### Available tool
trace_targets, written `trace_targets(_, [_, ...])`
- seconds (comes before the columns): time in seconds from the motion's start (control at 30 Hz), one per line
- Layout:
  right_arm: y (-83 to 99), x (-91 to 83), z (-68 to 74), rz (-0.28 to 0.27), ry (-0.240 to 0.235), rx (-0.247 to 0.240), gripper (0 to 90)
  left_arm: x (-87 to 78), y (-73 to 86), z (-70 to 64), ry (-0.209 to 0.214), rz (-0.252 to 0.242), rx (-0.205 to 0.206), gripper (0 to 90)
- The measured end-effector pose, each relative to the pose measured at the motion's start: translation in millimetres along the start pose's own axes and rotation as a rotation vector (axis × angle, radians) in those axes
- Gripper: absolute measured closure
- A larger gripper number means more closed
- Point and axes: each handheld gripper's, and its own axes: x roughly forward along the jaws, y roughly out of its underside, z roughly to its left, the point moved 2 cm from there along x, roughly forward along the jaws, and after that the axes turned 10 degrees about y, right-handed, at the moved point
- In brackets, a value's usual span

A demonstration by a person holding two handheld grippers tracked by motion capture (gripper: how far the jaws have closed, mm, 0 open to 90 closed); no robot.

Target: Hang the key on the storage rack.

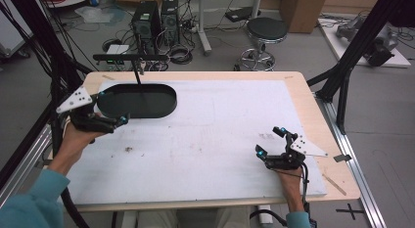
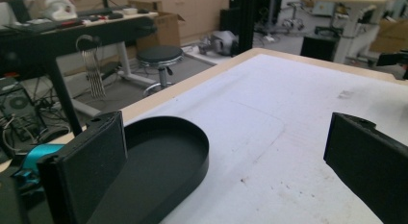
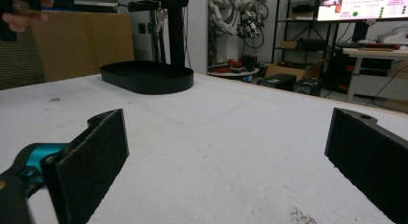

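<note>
High view: black oval tray (image 1: 137, 101) sat at far-left of white mat (image 1: 220, 130), long axis running left-right, parallel w/ table's far edge. Left gripper (image 1: 111, 108) was at tray's near-left end, jaws spread wide, holding nothing. Right gripper (image 1: 270, 141) was near mat's right edge, well apart from tray, jaws wide, empty.

Left gripper view: tray (image 2: 163, 171) lay just beyond left jaw; jaws far apart.

Right gripper view: tray (image 3: 146, 77) was far off, ahead-left; jaws far apart, empty.
</note>
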Motion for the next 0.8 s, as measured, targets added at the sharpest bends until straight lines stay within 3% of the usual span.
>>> trace_targets(0.1, [-0.1,0.4,0.6,-0.004,0.005,-0.009,0.5,-3.3,21.5,-11.6,-0.025,-0.029,-0.010,1.7])
trace_targets(0.23, [0.0,0.2,0.2,-0.003,0.005,-0.004,0.5,-8.1,42.9,-31.0,-0.049,-0.083,0.016,1.7])
trace_targets(0.4, [-0.1,0.4,0.6,-0.005,0.005,-0.011,0.5,-15.6,63.4,-48.3,-0.049,-0.108,0.043,1.7])
trace_targets(0.47, [-0.1,0.2,0.9,-0.003,0.004,-0.018,0.5,-17.8,72.7,-51.7,-0.040,-0.121,0.021,1.7])
trace_targets(0.67, [0.0,0.2,1.9,-0.002,0.006,-0.019,0.5,-23.4,95.9,-55.8,-0.070,-0.175,-0.026,1.7])
trace_targets(0.8, [0.0,0.0,1.4,0.000,0.005,-0.015,0.5,-25.8,103.7,-58.6,-0.084,-0.227,-0.012,1.7])
